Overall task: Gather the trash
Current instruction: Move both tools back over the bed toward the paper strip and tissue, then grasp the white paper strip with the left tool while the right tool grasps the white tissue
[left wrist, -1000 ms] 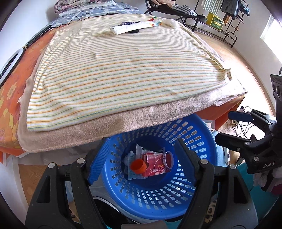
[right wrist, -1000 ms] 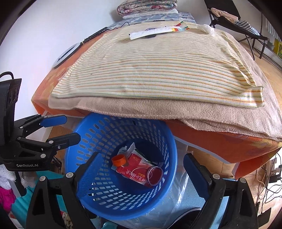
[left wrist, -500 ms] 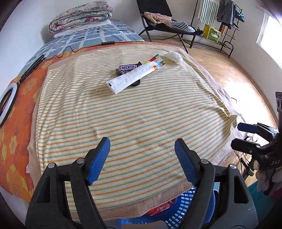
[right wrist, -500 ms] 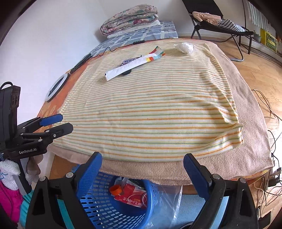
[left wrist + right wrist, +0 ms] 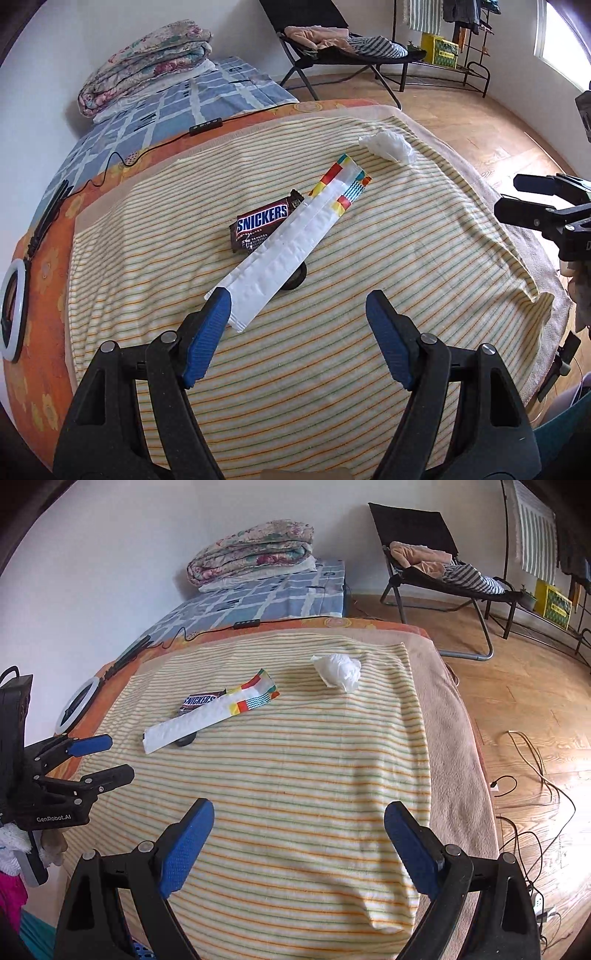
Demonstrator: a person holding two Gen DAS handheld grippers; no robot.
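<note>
Trash lies on the striped blanket (image 5: 369, 280) on the bed: a long white wrapper with a coloured end (image 5: 291, 243), a brown Snickers wrapper (image 5: 258, 225) partly under it, a small black round object (image 5: 297, 278) under the white wrapper, and a crumpled white tissue (image 5: 388, 146). They also show in the right wrist view: the white wrapper (image 5: 207, 716), the Snickers wrapper (image 5: 197, 700), the tissue (image 5: 340, 670). My left gripper (image 5: 297, 314) is open and empty, just short of the white wrapper's near end. My right gripper (image 5: 299, 825) is open and empty above the near blanket.
A folded quilt (image 5: 251, 550) lies on a blue checked sheet (image 5: 258, 594) at the bed's far end. A ring light (image 5: 11, 299) and a cable (image 5: 110, 166) lie at the left edge. A folding chair with clothes (image 5: 439, 568) and floor cables (image 5: 535, 768) are at the right.
Both grippers have risen from over the blue basket below the bed's edge and moved forward over the blanket toward the trash. The basket has left both views.
</note>
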